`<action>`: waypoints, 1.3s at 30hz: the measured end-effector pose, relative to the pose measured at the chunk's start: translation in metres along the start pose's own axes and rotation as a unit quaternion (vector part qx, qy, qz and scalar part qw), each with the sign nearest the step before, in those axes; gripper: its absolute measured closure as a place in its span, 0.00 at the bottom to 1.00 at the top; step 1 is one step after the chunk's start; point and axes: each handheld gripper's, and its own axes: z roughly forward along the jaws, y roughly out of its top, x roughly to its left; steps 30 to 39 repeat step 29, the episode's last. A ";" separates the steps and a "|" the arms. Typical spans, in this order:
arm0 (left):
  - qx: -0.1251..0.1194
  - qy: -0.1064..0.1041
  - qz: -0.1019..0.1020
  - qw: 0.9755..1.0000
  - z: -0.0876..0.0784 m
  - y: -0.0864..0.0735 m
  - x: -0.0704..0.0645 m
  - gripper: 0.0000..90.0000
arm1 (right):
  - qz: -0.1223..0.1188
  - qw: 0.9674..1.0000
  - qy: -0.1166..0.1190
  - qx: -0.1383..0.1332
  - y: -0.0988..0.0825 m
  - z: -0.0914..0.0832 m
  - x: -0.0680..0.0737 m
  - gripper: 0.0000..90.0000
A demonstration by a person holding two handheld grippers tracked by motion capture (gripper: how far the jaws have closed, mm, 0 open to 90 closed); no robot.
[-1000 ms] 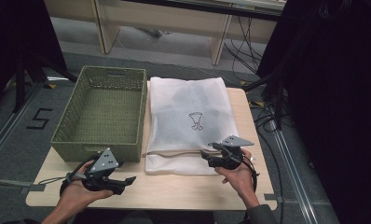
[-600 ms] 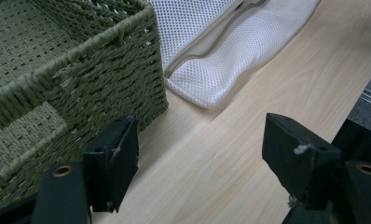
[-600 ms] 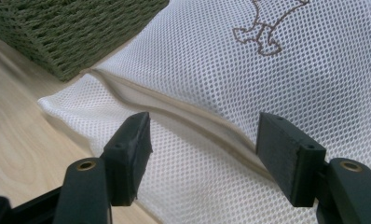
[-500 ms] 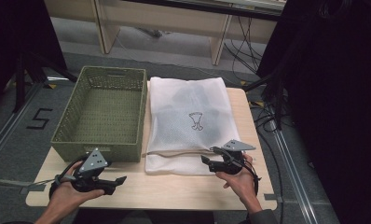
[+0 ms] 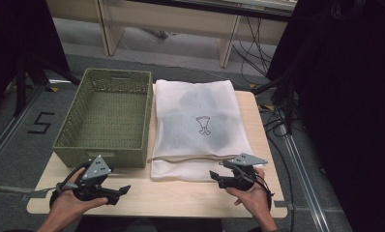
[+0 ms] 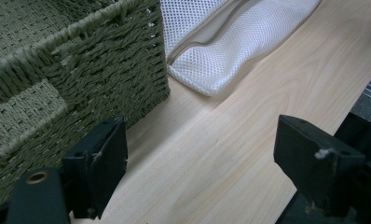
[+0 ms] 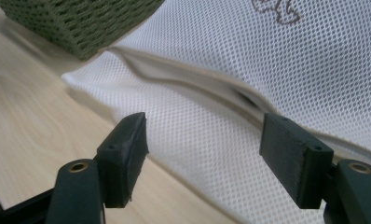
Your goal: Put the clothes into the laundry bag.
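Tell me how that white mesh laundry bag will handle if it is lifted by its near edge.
The mesh laundry bag is thin netting lying flat, so it will probably droop. Dark shapes showing through suggest contents that may slide downward. Its zipper seam gapes, so something could slip out.

Both grippers' fingers wide apart

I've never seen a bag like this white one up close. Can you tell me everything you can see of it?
The white mesh bag lies flat on the wooden table, its left edge against the green woven basket. It looks like fine netted fabric, see-through enough to show dark shapes inside. A small outline logo sits mid-panel. A zipper seam runs across near the front edge, gaping slightly. The right gripper sits at its front right corner with fingers apart, not gripping it.
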 end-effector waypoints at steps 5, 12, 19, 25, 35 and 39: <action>0.002 -0.005 0.001 1.000 0.002 0.000 -0.001 0.20 | 0.011 1.000 -0.001 0.014 -0.010 -0.008 0.005 0.35; 0.004 -0.009 0.009 1.000 0.003 0.000 -0.002 0.20 | 0.017 1.000 0.004 0.023 -0.017 -0.013 0.008 0.34; 0.004 -0.010 0.001 1.000 0.003 -0.001 -0.002 0.20 | -0.007 1.000 -0.006 0.028 -0.017 -0.012 0.005 0.33; 0.013 -0.007 0.012 1.000 0.003 -0.001 -0.001 0.20 | 0.002 0.999 -0.007 0.032 -0.018 -0.012 0.005 0.33; 0.020 -0.013 0.014 1.000 0.005 -0.001 -0.001 0.20 | -0.003 0.999 -0.006 0.035 -0.019 -0.010 0.004 0.33; 0.020 -0.013 0.014 1.000 0.005 -0.001 -0.001 0.20 | -0.003 0.999 -0.006 0.035 -0.019 -0.010 0.004 0.33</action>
